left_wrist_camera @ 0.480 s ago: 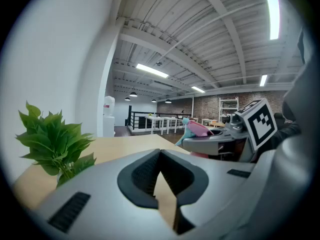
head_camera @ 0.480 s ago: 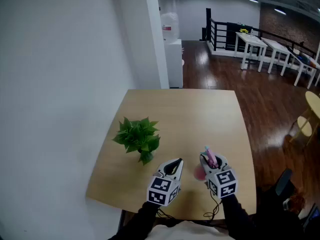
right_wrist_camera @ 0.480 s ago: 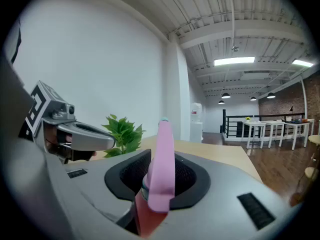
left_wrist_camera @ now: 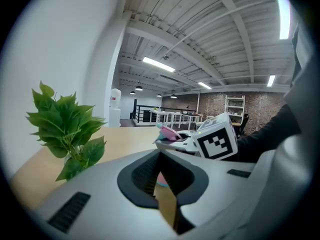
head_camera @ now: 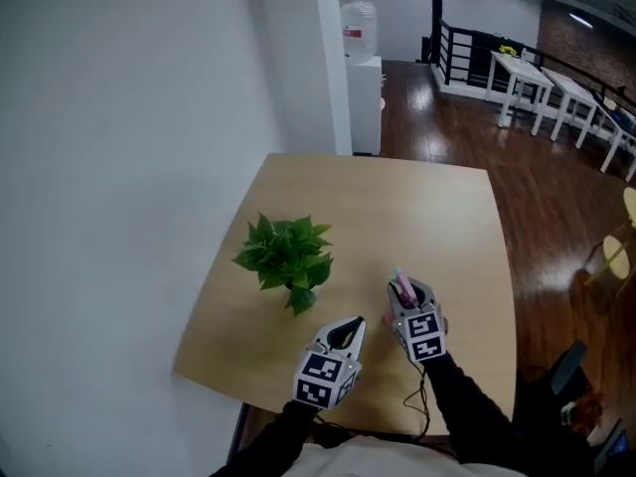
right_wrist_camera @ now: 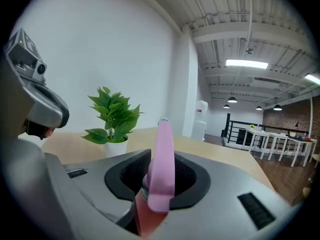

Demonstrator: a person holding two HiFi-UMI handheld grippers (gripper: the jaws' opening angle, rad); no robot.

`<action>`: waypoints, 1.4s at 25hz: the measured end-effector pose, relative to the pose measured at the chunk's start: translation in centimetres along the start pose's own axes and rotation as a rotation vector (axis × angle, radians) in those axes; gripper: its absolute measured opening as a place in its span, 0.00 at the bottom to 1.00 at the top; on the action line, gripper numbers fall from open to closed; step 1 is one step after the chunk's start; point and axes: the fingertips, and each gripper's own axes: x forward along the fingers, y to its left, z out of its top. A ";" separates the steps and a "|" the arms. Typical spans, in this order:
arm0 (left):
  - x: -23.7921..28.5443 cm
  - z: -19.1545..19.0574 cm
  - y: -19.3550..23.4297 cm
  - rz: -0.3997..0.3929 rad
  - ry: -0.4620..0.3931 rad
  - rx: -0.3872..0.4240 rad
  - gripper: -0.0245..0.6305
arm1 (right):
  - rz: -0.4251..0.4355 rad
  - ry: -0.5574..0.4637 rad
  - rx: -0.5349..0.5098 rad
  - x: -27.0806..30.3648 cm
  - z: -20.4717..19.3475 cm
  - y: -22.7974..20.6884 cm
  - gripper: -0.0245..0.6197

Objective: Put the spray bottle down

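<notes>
The tan surface (head_camera: 437, 217) sits a little lower in the head view than half a second ago, so more of its far edge and the floor beyond shows. The potted plant (head_camera: 288, 256) stands where it was, toward the left side.

The real change is in the right hand-held gripper (head_camera: 407, 306). It has travelled forward, away from the person's body and past the left hand-held gripper (head_camera: 348, 328), which has stayed near the front edge with its jaws together and nothing between them.

The spray bottle (head_camera: 402, 284) has gone along with the right one. In the right gripper view the jaws are clamped on its neck, with the pink trigger head upright above them and the reddish body hanging below. I cannot tell whether its base touches the surface.

So the bottle is probably being carried to a free spot right of the plant. Lowering and release are still to come.
</notes>
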 end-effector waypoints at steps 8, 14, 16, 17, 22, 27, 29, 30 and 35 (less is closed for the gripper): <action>-0.5 -1.7 2.0 0.034 0.028 -0.040 0.05 | -0.015 -0.009 -0.036 3.0 -0.2 1.1 0.16; -0.1 -2.1 2.4 0.028 0.035 -0.055 0.05 | -0.016 -0.022 -0.024 3.3 -0.3 1.3 0.17; 0.0 -2.1 2.4 0.026 0.035 -0.053 0.05 | 0.003 -0.015 -0.008 3.3 -0.5 1.6 0.25; 0.0 -2.1 2.4 0.025 0.035 -0.051 0.05 | 0.015 -0.012 0.001 3.3 -0.6 1.8 0.33; 0.0 -1.9 2.3 0.019 0.031 -0.050 0.05 | 0.037 0.000 0.010 3.1 -0.8 2.1 0.42; -0.2 -1.7 2.3 0.024 0.022 -0.046 0.05 | 0.026 -0.002 0.018 2.1 -1.0 1.6 0.42; -0.4 -1.5 2.1 0.028 0.014 -0.051 0.05 | 0.008 0.000 0.033 0.8 -1.2 1.0 0.42; -0.4 -1.4 2.1 0.030 0.009 -0.053 0.05 | -0.004 0.000 0.045 -0.2 -1.2 0.6 0.42; -0.7 -0.7 1.3 0.007 -0.019 -0.074 0.05 | -0.080 -0.046 0.165 -6.8 -0.7 -2.0 0.42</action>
